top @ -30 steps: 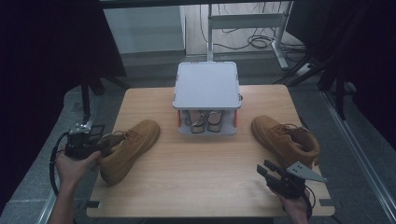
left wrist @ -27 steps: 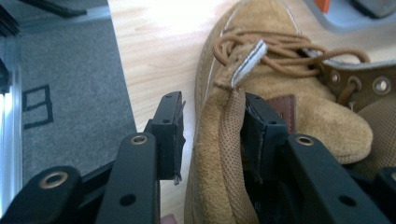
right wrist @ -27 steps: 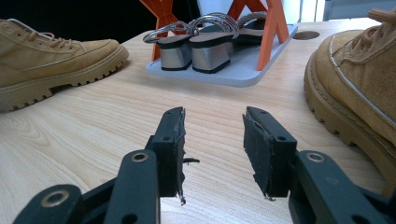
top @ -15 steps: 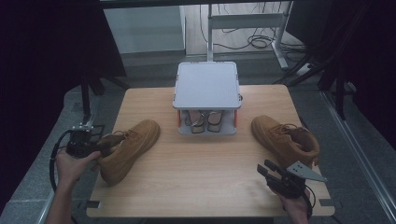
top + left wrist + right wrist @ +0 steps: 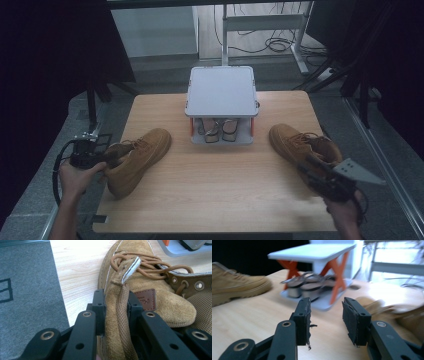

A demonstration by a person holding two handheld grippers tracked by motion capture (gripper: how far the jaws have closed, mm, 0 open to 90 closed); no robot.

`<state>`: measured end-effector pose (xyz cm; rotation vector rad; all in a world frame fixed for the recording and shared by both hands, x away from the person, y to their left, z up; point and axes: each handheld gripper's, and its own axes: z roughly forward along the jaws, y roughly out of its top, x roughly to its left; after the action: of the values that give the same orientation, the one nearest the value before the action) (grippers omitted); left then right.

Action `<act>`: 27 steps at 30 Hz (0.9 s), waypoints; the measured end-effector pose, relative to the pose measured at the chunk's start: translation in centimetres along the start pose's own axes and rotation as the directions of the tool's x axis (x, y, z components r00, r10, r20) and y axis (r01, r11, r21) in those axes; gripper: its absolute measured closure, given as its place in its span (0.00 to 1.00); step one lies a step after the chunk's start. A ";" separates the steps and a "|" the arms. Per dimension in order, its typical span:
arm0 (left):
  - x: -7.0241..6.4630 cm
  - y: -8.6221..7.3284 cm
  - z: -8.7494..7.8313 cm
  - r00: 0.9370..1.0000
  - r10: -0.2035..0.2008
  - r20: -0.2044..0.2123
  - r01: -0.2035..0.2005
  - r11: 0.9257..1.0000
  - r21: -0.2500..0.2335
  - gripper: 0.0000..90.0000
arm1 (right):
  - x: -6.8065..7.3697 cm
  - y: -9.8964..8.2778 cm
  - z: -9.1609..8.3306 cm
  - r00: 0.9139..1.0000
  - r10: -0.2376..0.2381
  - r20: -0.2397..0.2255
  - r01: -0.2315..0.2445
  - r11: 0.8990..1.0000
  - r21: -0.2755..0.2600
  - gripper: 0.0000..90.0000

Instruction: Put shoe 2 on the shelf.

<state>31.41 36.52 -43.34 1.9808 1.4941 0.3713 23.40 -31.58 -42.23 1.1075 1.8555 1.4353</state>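
Since the earlier frame my left gripper [image 5: 113, 312] has been closing; its jaws now pinch the heel tab of the left boot [image 5: 134, 159] near the desk's left edge. Right gripper [image 5: 325, 320], raised, gapes empty beside the right boot [image 5: 300, 145]. I'd grip deep before lifting.

Both handheld black two-jaw grippers [image 5: 102, 157] [image 5: 306, 167] have brass-ringed rivets; right one's got a grey triangular plate, left a looping black cable.
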 end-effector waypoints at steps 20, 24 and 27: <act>0.1 0.0 0.0 1.000 -0.001 0.002 0.001 1.000 0.002 0.82 | -11.0 2.2 2.8 0.987 0.030 0.155 -0.072 0.959 0.274 0.57; 0.0 0.0 0.0 1.000 -0.001 0.002 0.001 1.000 0.001 0.82 | -11.0 2.0 3.2 0.987 0.013 0.161 -0.061 0.954 0.294 0.57; 0.0 0.0 0.0 1.000 0.000 0.002 0.000 1.000 0.002 0.82 | -10.9 1.8 3.5 0.987 0.008 0.160 -0.057 0.950 0.306 0.58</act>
<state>31.42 36.53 -43.33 1.9820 1.4940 0.3678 32.34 -38.91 -42.18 1.3643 2.0001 1.0597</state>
